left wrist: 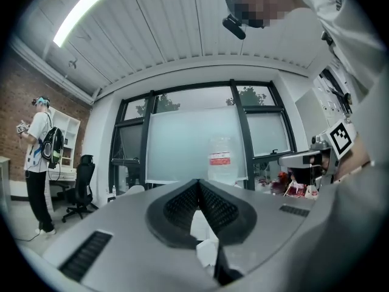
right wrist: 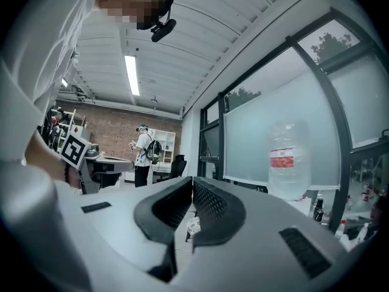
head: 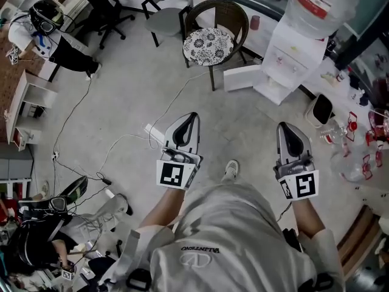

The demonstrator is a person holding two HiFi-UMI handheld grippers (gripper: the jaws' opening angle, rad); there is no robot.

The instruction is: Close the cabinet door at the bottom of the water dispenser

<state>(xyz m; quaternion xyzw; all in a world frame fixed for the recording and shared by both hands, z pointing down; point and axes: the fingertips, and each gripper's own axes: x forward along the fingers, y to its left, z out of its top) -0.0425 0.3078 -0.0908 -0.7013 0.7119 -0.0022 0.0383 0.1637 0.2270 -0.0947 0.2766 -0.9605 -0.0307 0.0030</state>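
The white water dispenser stands at the far right of the head view with a clear bottle on top. Its bottom cabinet door hangs open, swung out to the left over the floor. My left gripper and right gripper are held level in front of me, well short of the dispenser, both shut with nothing between the jaws. The left gripper view shows the left gripper pointing at the bottle. From the right gripper the bottle appears off to the right.
A wicker chair with a patterned cushion stands left of the open door. A power strip and cables lie on the floor near the left gripper. A table of glassware is at the right. Another person stands far left.
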